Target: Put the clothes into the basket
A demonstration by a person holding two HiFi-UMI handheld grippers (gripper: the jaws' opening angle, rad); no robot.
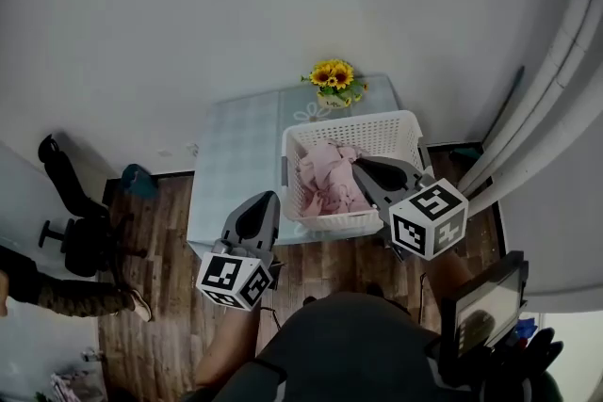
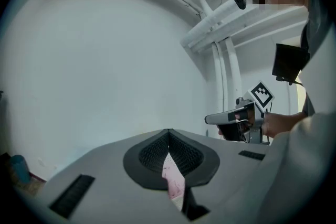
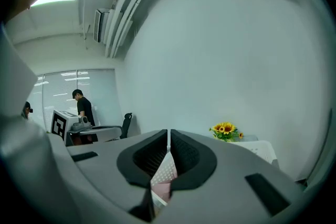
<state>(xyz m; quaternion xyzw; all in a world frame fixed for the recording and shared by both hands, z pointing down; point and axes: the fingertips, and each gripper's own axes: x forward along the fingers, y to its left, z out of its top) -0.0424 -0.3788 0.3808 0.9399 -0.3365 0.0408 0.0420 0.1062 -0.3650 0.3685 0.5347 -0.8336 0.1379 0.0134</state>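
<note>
Head view: left gripper (image 1: 268, 198) and right gripper (image 1: 357, 164) clenched empty; right could snag pink clothes (image 1: 323, 172) over the basket (image 1: 350, 120) rim.

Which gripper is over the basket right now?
The right gripper: its tip is above the pink clothes in the white basket. The left gripper is off the basket's left side, over the table's front edge.

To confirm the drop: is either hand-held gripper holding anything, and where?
Nothing held: left hand-held gripper and right hand-held gripper are shut, empty.
</note>
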